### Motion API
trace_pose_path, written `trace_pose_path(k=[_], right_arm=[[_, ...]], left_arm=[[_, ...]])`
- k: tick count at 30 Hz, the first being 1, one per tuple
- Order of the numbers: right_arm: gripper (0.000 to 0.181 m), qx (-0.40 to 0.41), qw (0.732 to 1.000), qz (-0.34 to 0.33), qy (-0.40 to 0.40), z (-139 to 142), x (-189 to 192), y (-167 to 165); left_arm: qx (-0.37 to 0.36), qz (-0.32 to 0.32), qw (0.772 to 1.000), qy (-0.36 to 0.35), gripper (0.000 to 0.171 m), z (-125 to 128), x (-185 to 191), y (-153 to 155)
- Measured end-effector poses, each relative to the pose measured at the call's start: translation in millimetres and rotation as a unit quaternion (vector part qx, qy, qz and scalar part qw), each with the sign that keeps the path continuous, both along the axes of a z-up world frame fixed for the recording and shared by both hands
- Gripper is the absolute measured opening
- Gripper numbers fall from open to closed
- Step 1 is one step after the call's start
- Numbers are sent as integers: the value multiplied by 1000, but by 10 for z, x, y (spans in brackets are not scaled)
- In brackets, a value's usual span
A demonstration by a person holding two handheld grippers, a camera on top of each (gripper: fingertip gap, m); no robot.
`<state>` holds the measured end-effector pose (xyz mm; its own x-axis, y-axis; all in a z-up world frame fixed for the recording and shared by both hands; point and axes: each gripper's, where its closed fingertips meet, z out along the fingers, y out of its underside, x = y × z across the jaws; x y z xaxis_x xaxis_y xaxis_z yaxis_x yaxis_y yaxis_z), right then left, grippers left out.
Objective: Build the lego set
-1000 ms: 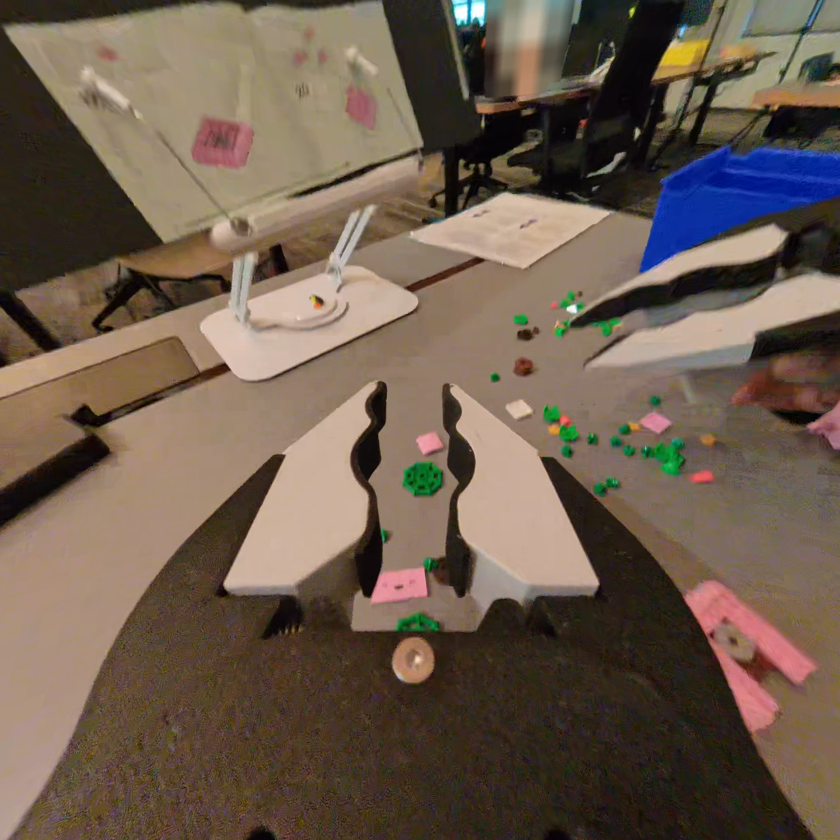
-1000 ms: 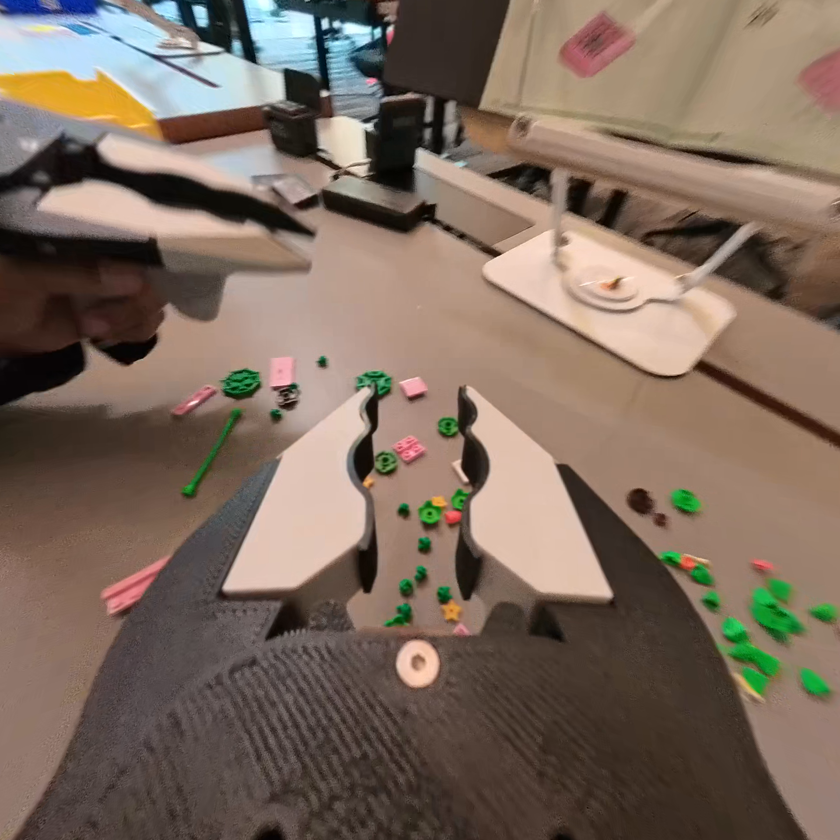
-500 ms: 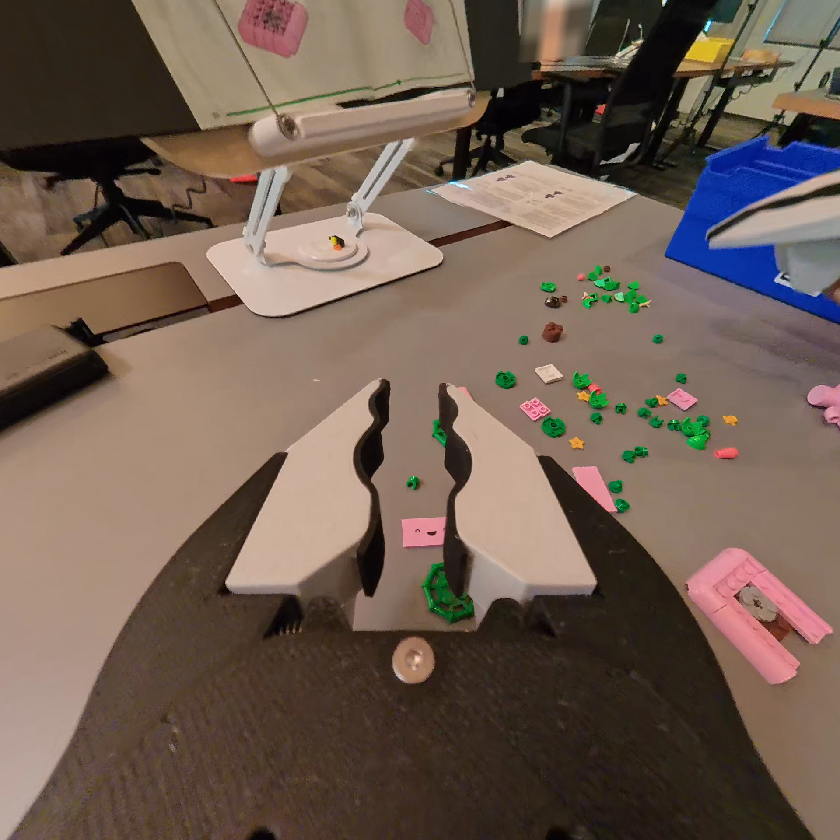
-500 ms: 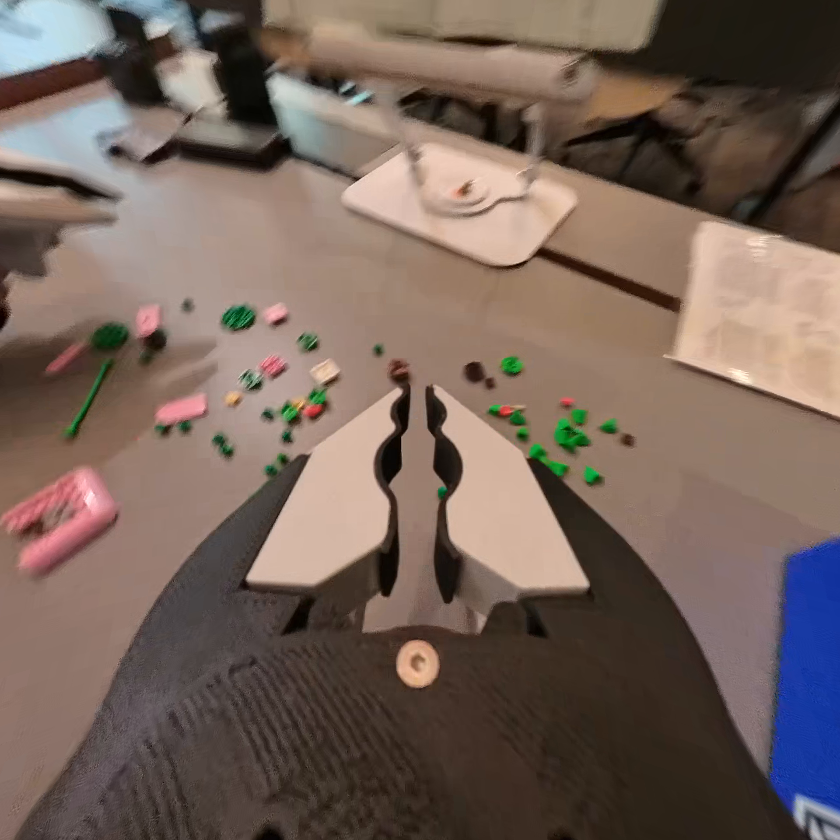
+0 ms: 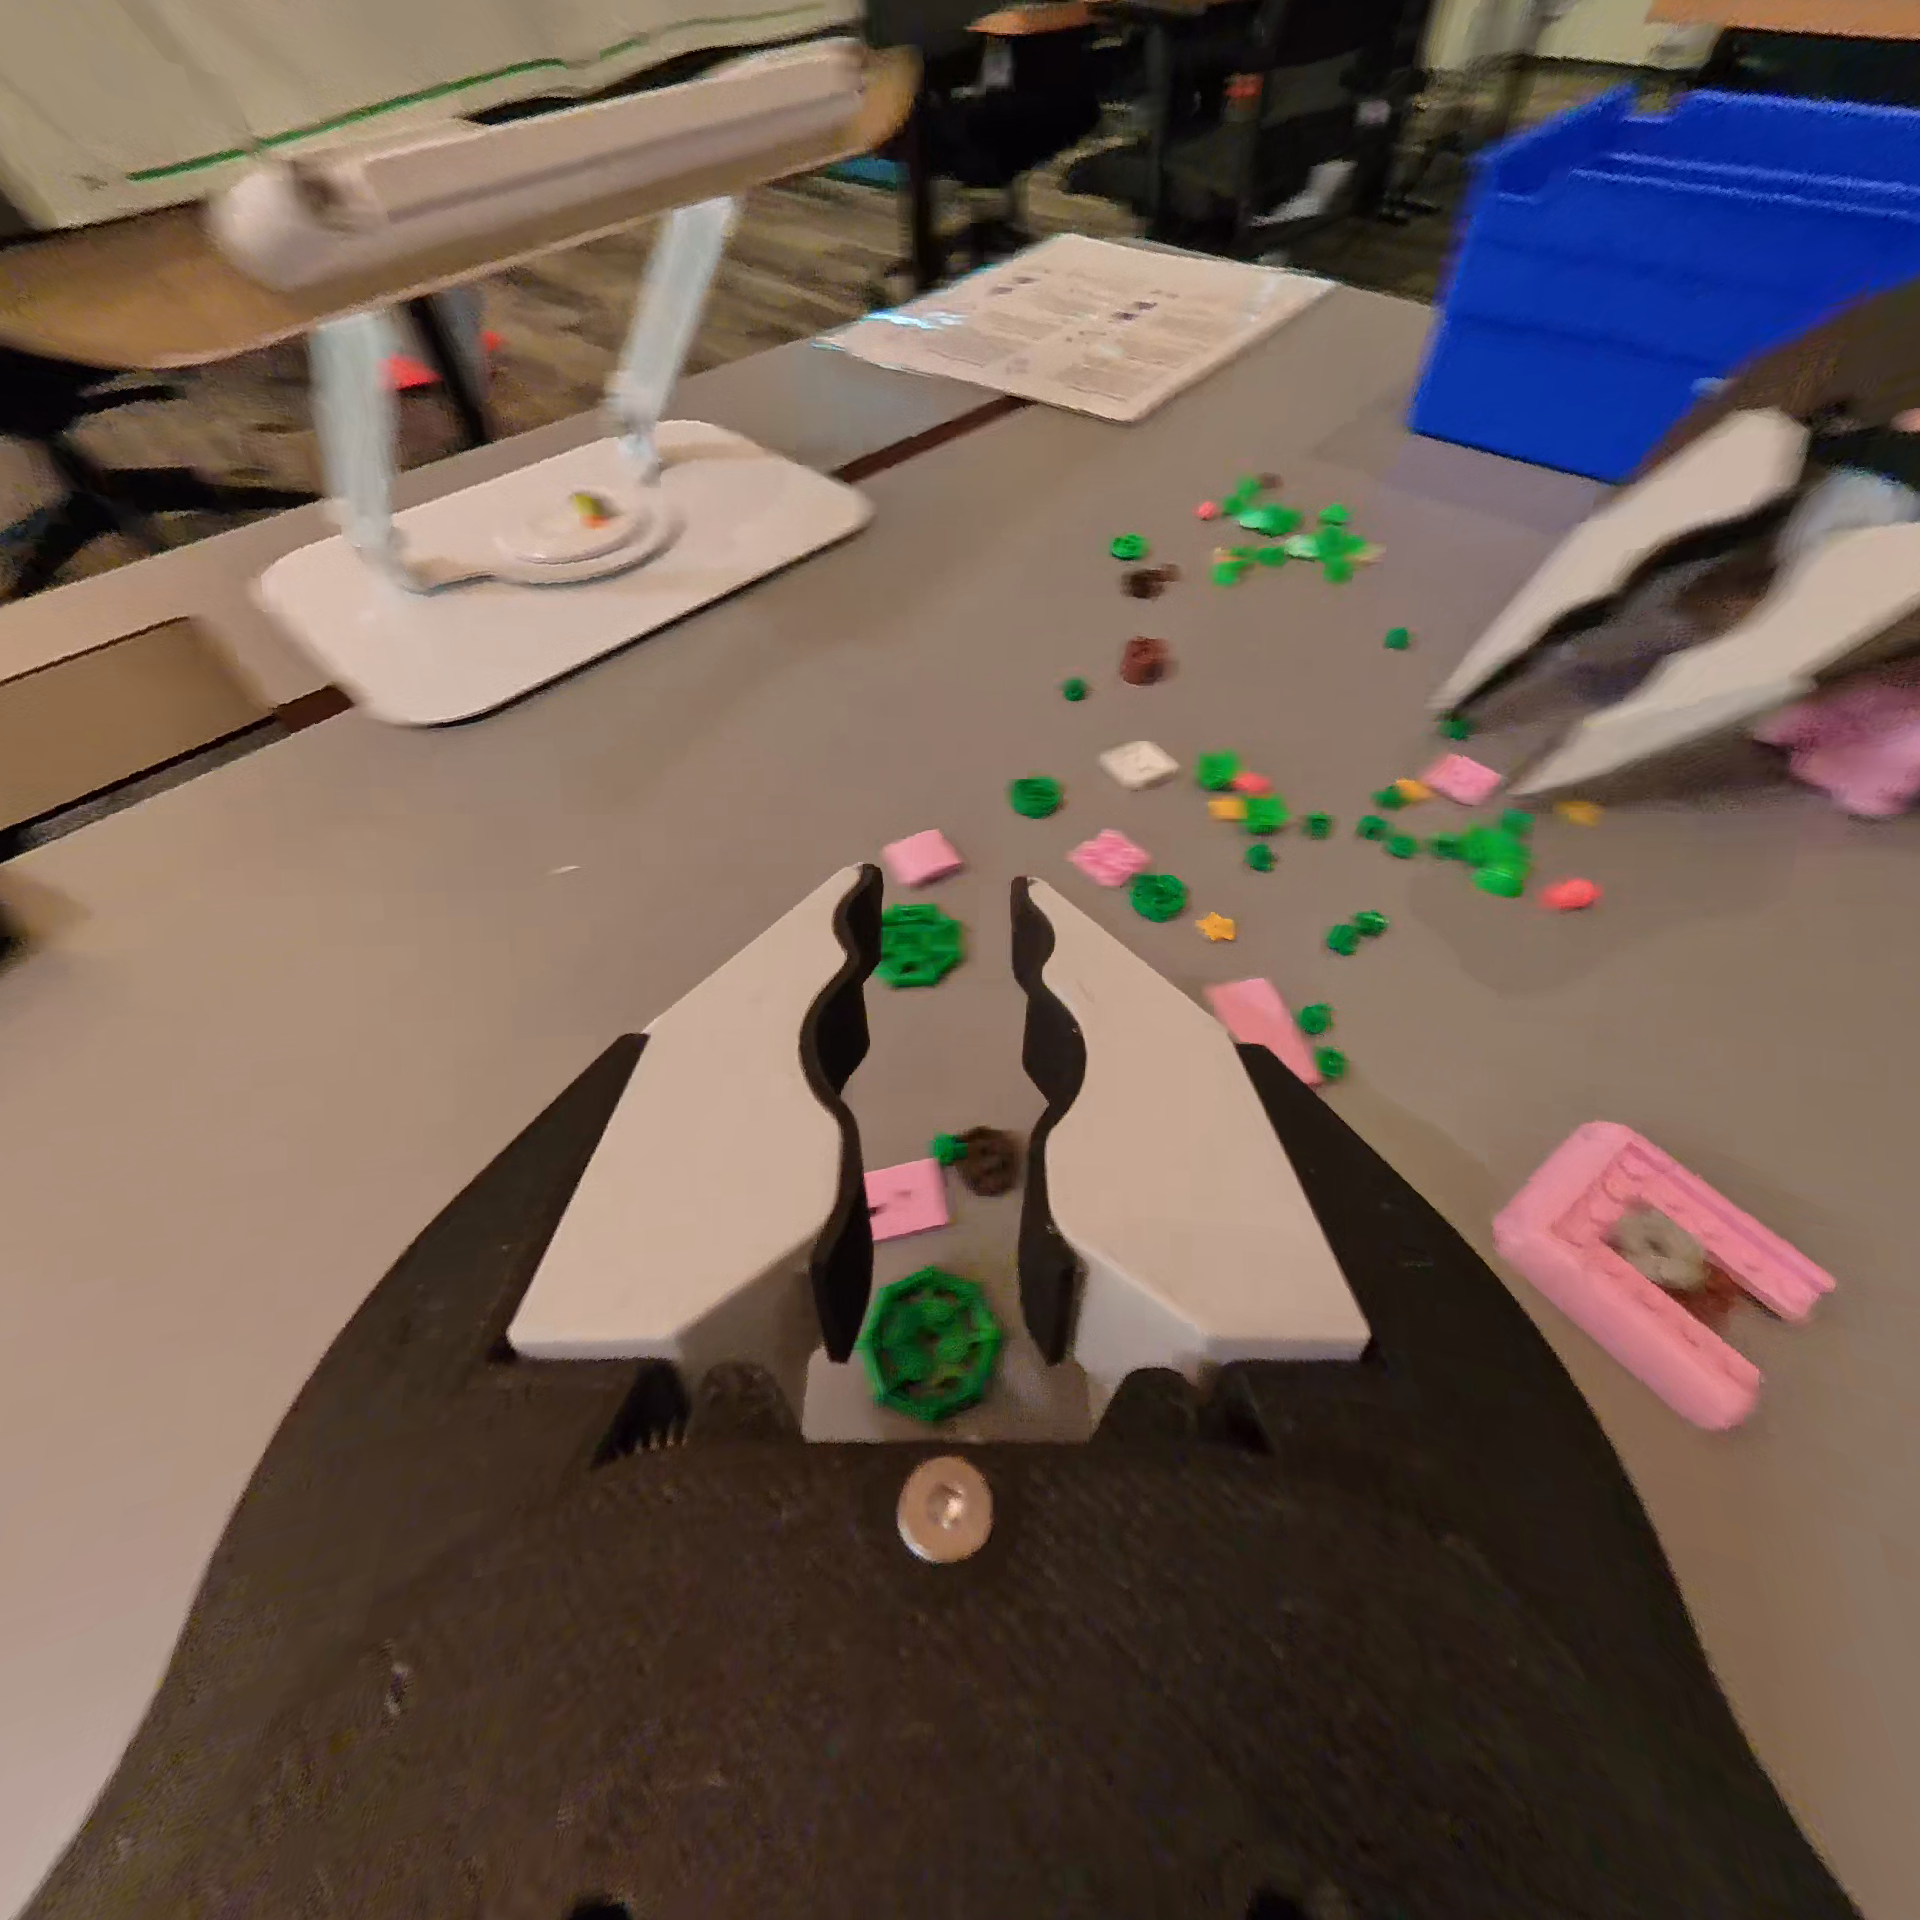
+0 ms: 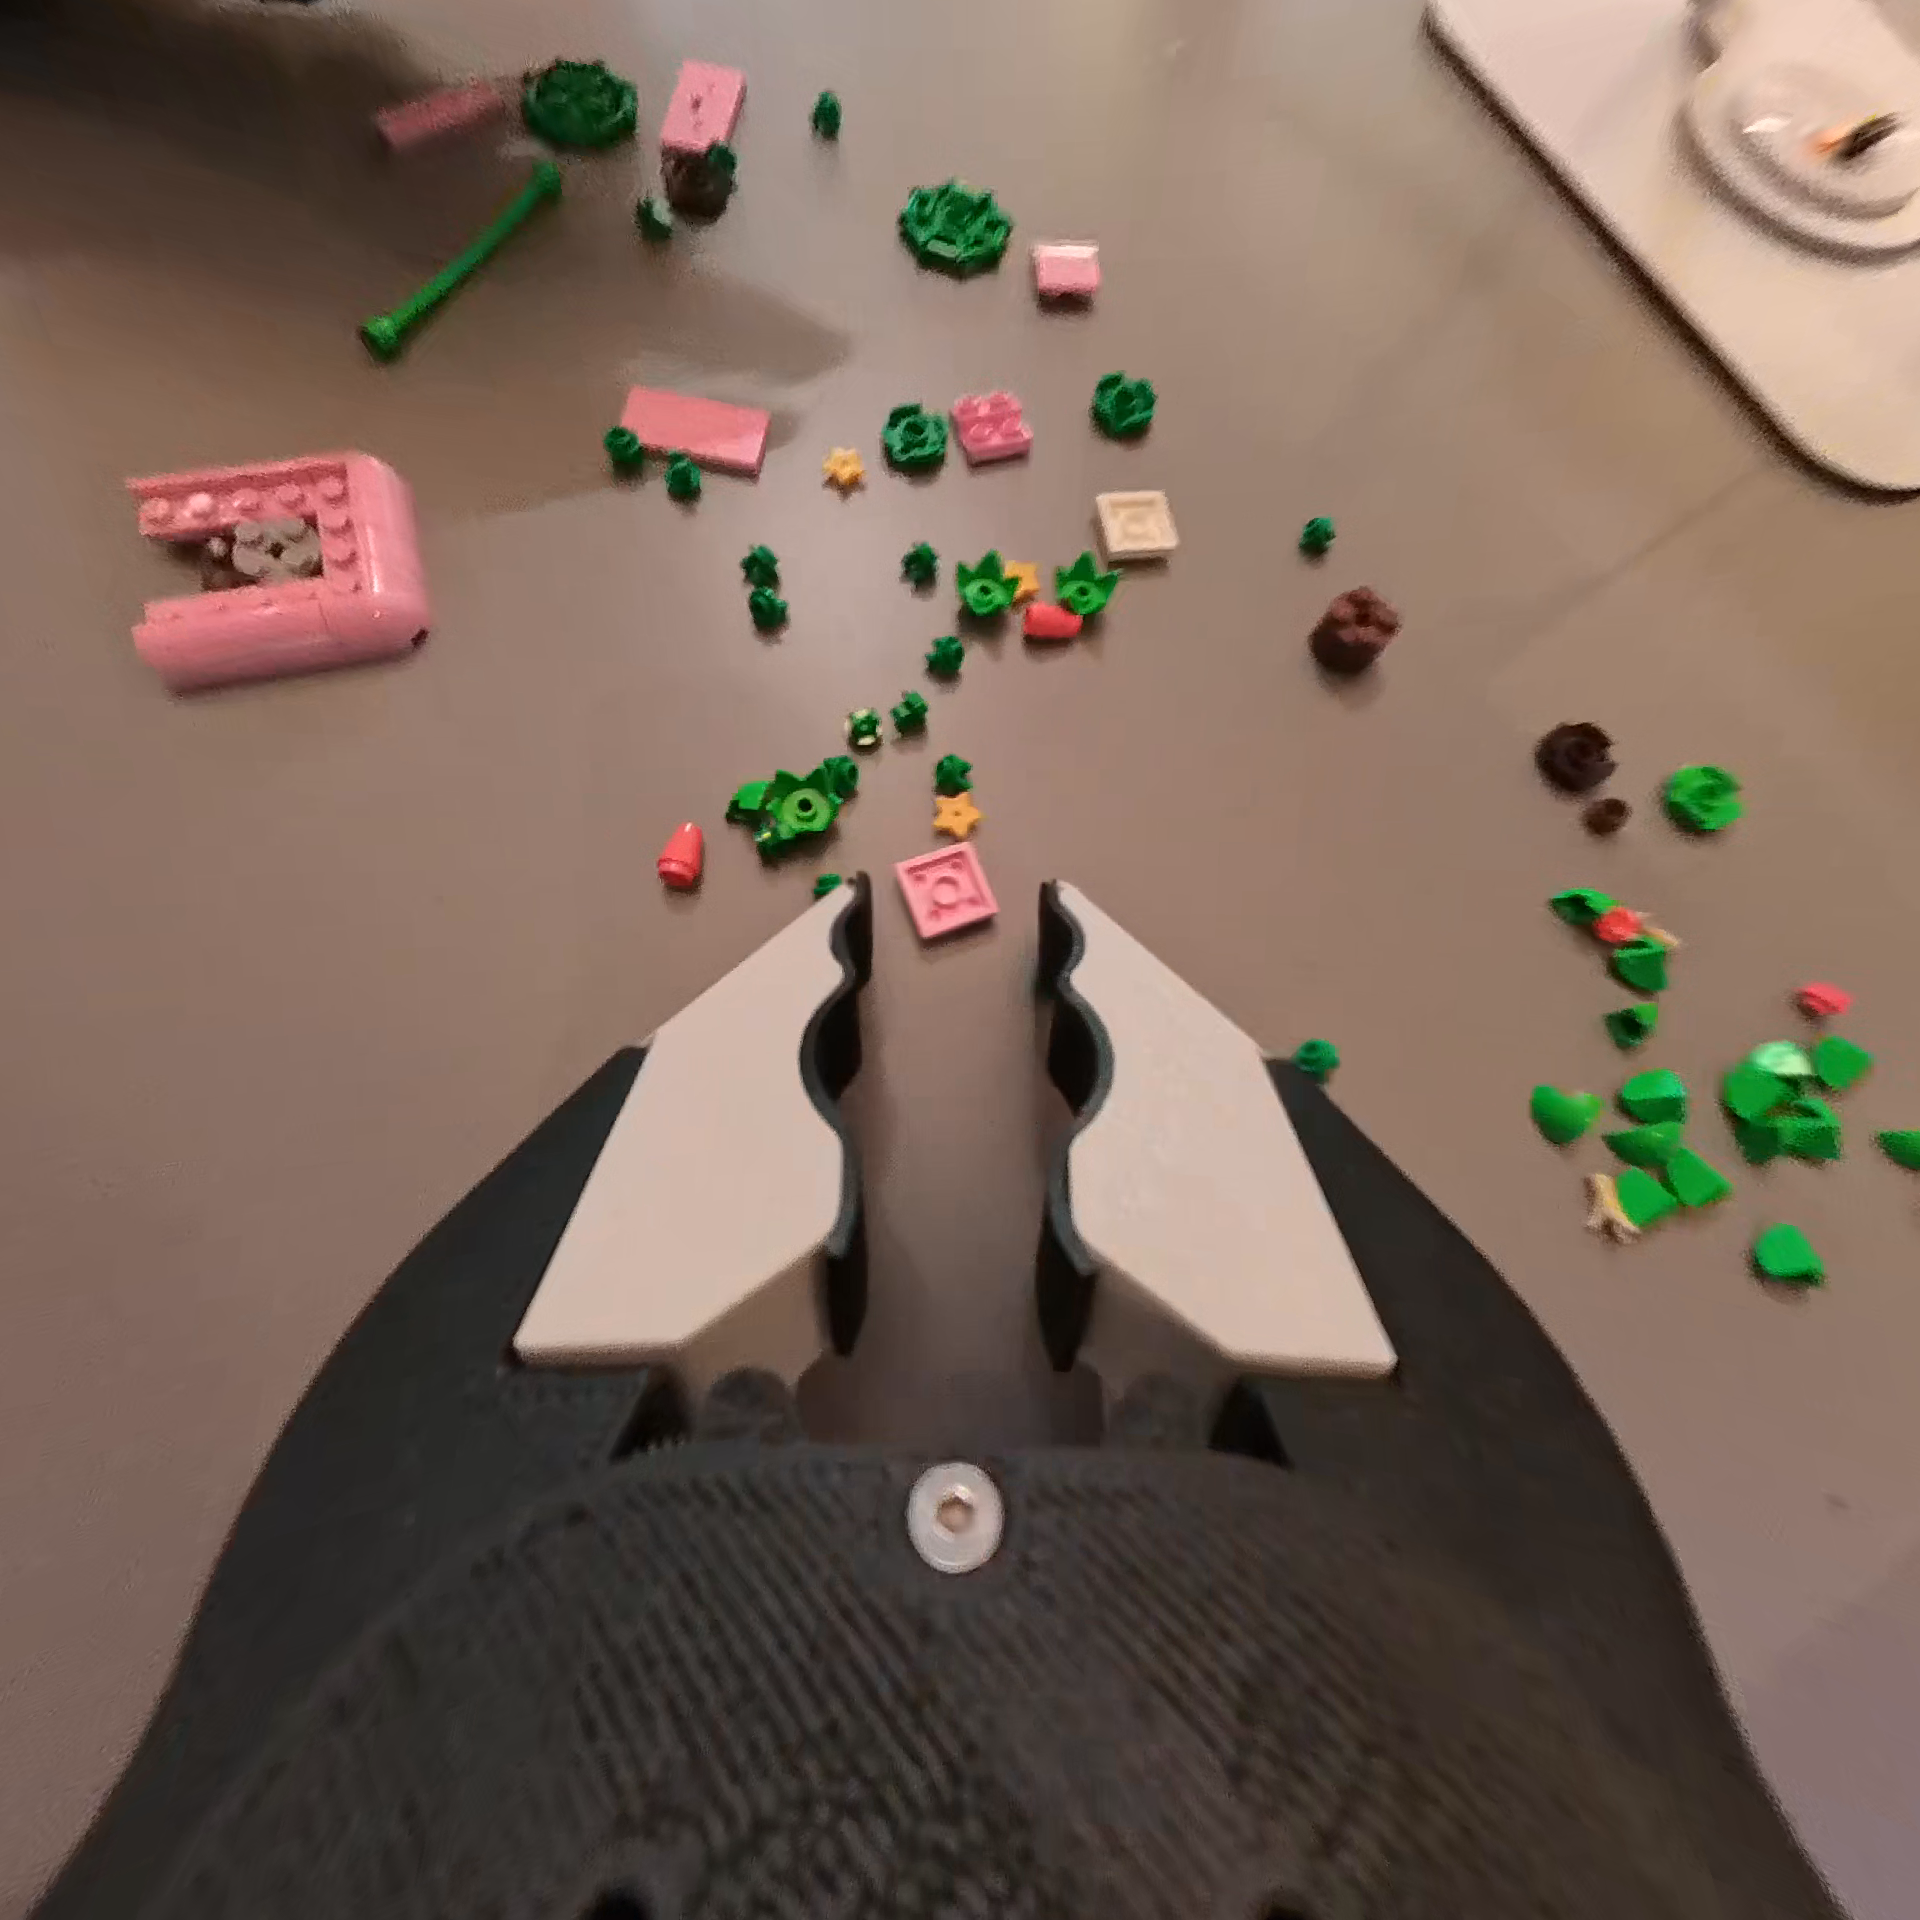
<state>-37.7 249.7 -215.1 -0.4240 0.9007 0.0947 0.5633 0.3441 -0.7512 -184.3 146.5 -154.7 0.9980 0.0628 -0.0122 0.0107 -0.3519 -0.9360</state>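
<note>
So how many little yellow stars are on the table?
3 stars: one beside the long pink tile, one between two green leafy pieces, one just ahead of the right gripper. Others may be hidden.

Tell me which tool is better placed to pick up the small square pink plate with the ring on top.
Right. The right tool is open and low, with the pink plate just beyond its tips. The left tool points at other pieces.

Left gripper (image 5: 945, 894) jaws apart, green wheel piece (image 5: 928, 1342) beneath, grey table (image 5: 312, 987)
</note>
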Motion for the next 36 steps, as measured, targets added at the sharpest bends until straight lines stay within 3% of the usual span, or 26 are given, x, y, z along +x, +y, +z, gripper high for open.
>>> trace_pose_path(k=[1,3,4,6,10,21,27,30,32,36], right_arm=[[31,-4,1000,7,-9,-50,-3,-41],[27,-22,999,21,-11,-46,-8,-121],[25,-23,999,24,-13,-48,-4,-130],[20,-24,999,32,-14,-50,7,-151],[18,-18,999,36,-10,-46,4,-161],[16,7,999,41,1,-32,26,-105],[17,-13,999,34,33,131,-15,-117],[16,-36,995,49,75,364,-44,-265],[16,-52,988,68,131,627,-72,-440],[16,-102,953,113,263,1204,-52,-897]], left_arm=[[-2,-63,998,-12,26,-8,224,14],[-31,-236,970,-60,39,-59,848,-112],[-50,-286,954,-75,44,-101,1054,-186],[-85,-323,941,-54,53,-228,1260,-246],[-132,-329,935,19,59,-446,1366,-279],[-185,-345,920,15,69,-604,1388,-404],[-203,-343,916,41,69,-678,1409,-417],[-149,-331,932,-23,61,-414,1424,-319],[-88,-338,933,-86,69,-124,1424,-287],[39,-321,928,-185,68,353,1296,-214]])
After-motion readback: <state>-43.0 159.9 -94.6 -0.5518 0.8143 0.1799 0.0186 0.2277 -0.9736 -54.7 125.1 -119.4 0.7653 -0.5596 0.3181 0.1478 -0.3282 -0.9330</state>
